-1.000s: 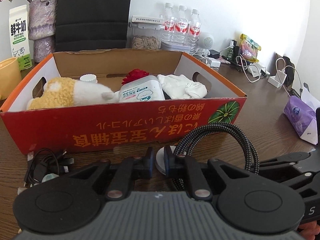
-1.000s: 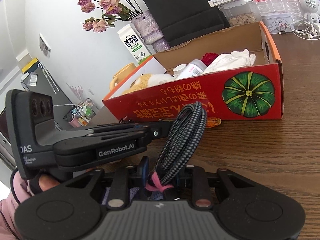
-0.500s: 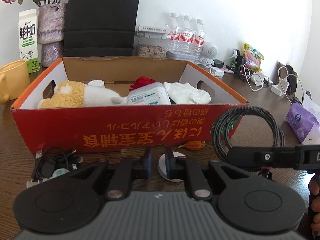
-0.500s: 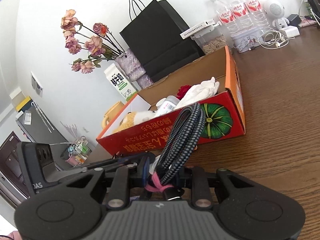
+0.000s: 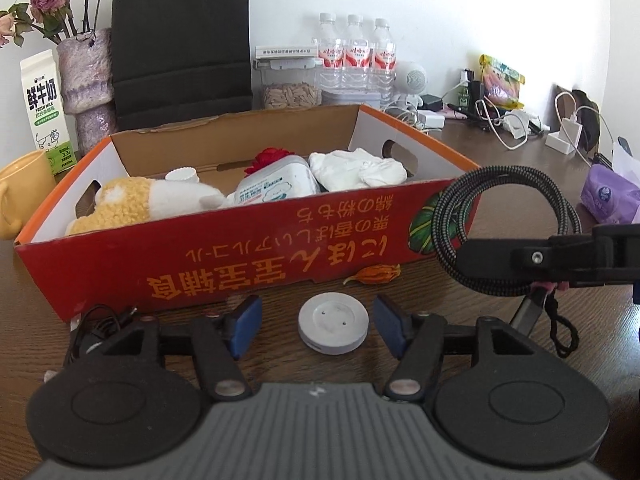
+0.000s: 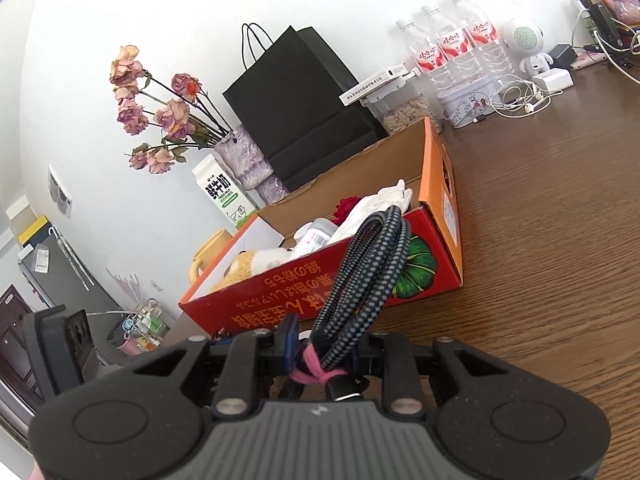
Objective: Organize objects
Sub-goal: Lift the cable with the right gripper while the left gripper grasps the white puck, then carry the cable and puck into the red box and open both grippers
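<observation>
Behind box (image 5: 248, 256): three water bottles (image 5: 355, 54)

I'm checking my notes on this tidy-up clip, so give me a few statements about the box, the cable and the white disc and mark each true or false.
1. The right gripper is shut on the braided cable. True.
2. The white disc lies inside the red box. False: it lies on the table in front of the box.
3. The left gripper has its fingers apart, either side of the disc without pressing it. True; they have just been opening.
4. The plush toy sits on the table beside the box. False: it is in the box.
</observation>
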`<state>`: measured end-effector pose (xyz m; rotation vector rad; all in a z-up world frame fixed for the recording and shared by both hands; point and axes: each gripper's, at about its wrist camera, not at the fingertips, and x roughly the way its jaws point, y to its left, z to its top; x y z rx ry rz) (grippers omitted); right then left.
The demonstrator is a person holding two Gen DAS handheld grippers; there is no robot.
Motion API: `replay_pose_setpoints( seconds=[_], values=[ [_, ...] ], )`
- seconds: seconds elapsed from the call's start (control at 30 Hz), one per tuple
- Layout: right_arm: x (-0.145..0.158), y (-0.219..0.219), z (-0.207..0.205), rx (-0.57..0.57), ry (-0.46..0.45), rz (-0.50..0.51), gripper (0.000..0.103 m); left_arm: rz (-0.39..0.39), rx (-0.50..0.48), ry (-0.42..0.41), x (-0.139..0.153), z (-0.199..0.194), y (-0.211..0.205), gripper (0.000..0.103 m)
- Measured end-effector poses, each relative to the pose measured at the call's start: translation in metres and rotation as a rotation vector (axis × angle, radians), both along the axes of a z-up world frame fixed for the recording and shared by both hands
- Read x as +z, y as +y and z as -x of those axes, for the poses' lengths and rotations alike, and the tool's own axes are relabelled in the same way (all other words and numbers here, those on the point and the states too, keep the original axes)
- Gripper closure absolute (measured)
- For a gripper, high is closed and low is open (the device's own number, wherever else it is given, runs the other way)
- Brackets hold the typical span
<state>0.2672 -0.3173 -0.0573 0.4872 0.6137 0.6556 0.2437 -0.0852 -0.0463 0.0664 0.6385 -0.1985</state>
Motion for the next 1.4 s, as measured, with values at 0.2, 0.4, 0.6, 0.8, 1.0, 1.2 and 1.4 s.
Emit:
replay_pose_setpoints(
  seconds=[0.2, 0.4, 0.6, 0.8, 1.0, 1.2, 1.4],
  values=[
    [-0.001, 0.000, -0.001, -0.001, 0.006, -0.004, 0.080, 0.008, -0.015, -0.018, -0.001, 0.006, 0.002, 0.063],
    [0.002, -0.002, 0.003, -0.004, -0.025, -0.021, 0.080, 0.022, -0.013, -0.121, 0.016, 0.026, 0.002, 0.063],
    [0.012, 0.001, 0.009, -0.011, -0.070, -0.024, 0.080, 0.048, 0.002, -0.212, 0.040, 0.043, 0.010, 0.063],
    [0.037, 0.013, 0.001, -0.011, -0.118, -0.029, 0.080, 0.033, 0.031, -0.288, 0.066, 0.044, 0.019, 0.063],
    [0.063, 0.034, -0.021, -0.001, -0.165, -0.002, 0.080, 0.032, 0.072, -0.342, 0.087, 0.029, 0.031, 0.063],
    [0.073, 0.060, -0.057, -0.011, -0.163, 0.026, 0.080, 0.056, 0.118, -0.356, 0.096, 0.002, 0.044, 0.063],
    [0.068, 0.084, -0.096, -0.020, -0.148, 0.030, 0.080, 0.092, 0.175, -0.341, 0.096, -0.035, 0.057, 0.063]
  ],
)
